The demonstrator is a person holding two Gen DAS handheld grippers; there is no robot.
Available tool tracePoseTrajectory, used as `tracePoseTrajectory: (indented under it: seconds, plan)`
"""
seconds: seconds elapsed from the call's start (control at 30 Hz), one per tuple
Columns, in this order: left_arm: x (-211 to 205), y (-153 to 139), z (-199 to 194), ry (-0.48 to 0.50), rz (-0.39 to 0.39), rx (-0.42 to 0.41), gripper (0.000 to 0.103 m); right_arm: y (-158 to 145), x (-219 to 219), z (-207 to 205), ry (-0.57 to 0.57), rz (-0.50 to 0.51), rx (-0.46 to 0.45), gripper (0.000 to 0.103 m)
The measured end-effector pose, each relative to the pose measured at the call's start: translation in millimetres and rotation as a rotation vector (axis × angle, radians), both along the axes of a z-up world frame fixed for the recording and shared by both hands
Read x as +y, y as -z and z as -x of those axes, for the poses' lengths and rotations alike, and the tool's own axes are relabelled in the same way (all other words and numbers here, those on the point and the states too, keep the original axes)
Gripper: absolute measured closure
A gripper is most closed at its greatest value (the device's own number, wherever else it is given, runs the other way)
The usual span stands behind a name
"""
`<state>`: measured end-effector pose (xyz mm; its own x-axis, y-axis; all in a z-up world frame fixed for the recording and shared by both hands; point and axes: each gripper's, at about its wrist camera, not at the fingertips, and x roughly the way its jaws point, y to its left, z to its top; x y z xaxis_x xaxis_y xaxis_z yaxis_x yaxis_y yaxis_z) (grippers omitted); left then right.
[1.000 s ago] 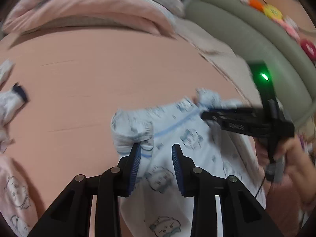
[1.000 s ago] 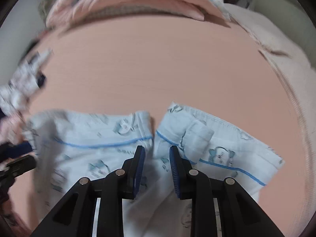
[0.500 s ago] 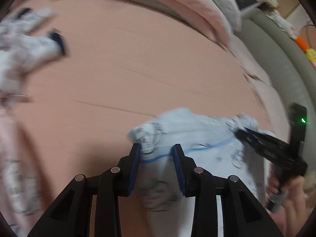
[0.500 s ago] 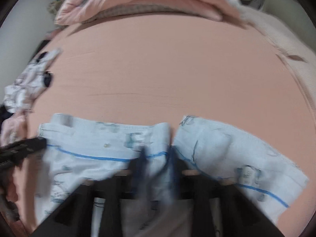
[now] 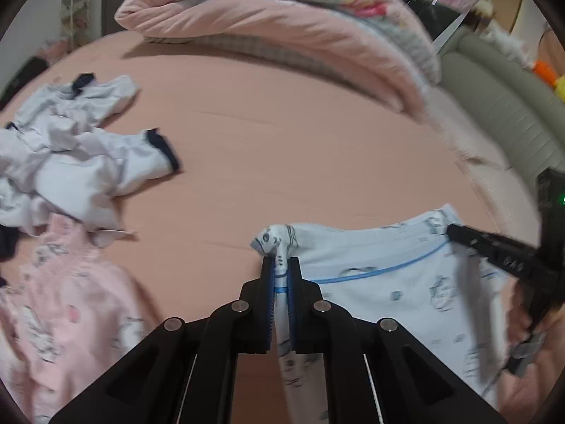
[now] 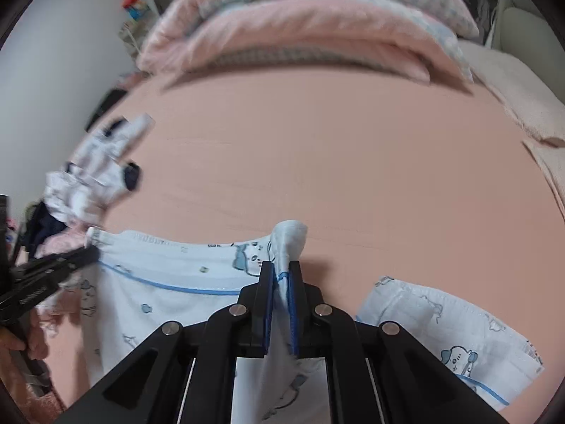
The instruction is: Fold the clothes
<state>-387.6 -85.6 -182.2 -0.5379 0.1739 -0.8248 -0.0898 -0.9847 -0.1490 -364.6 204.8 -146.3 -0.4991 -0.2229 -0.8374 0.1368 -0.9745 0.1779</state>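
A light blue garment (image 5: 395, 282) with cartoon prints and a blue stripe is stretched between my two grippers above the pink bed. My left gripper (image 5: 280, 275) is shut on its left top corner. My right gripper (image 6: 280, 279) is shut on its right top corner; the garment (image 6: 169, 275) spreads to the left in that view. The right gripper (image 5: 459, 235) shows at the right of the left wrist view, and the left gripper (image 6: 88, 254) at the left of the right wrist view. A second light blue piece (image 6: 448, 328) lies flat at lower right.
A heap of white clothes with dark trim (image 5: 70, 162) and a pink garment (image 5: 70, 311) lie at the left of the bed (image 5: 282, 141). Folded pink quilts (image 5: 282, 24) are stacked at the far end. A grey-green sofa (image 5: 501, 95) stands to the right.
Both grippers have shut on the top corners of the blue garment and lifted it, pulling it taut between them. The views have tilted up toward the quilts.
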Motion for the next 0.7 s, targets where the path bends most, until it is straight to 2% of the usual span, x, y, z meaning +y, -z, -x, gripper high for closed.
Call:
tracePoseTrajectory:
  seconds: [0.07,0.13,0.2,0.23,0.3,0.37,0.47,0.53,0.6,0.67,0.7]
  plan:
    - [7,33,14,0.018,0.044,-0.110,0.097,24,1,12,0.017,-0.021,-0.058,0.097]
    - [8,37,13,0.006,0.053,-0.087,0.097,41,3,18,0.029,-0.022,-0.104,0.096]
    - [5,22,11,0.003,0.055,-0.073,0.097,25,7,14,0.040,0.003,-0.079,0.096]
    - [3,15,9,0.005,0.060,-0.049,0.097,13,11,8,0.040,0.018,-0.037,0.095]
    - [-4,3,5,-0.026,0.123,-0.007,0.096,-6,16,-1,0.047,0.006,0.032,0.089]
    - [-10,1,4,-0.043,0.111,0.005,0.095,-16,17,-6,0.045,-0.032,0.064,0.086]
    - [-2,5,10,-0.007,0.024,-0.023,0.095,-20,8,-9,0.012,-0.073,0.056,0.086]
    - [10,4,13,0.025,0.048,-0.022,0.094,-21,2,-12,-0.013,-0.077,0.053,0.086]
    - [12,6,16,0.053,0.092,-0.033,0.085,-21,-5,-14,-0.033,-0.080,0.047,0.082]
    - [13,16,19,0.054,0.084,-0.072,0.057,-14,-8,-12,-0.034,-0.111,0.026,0.062]
    - [12,22,21,0.050,0.062,-0.095,0.054,-8,-10,-8,-0.028,-0.123,0.003,0.061]
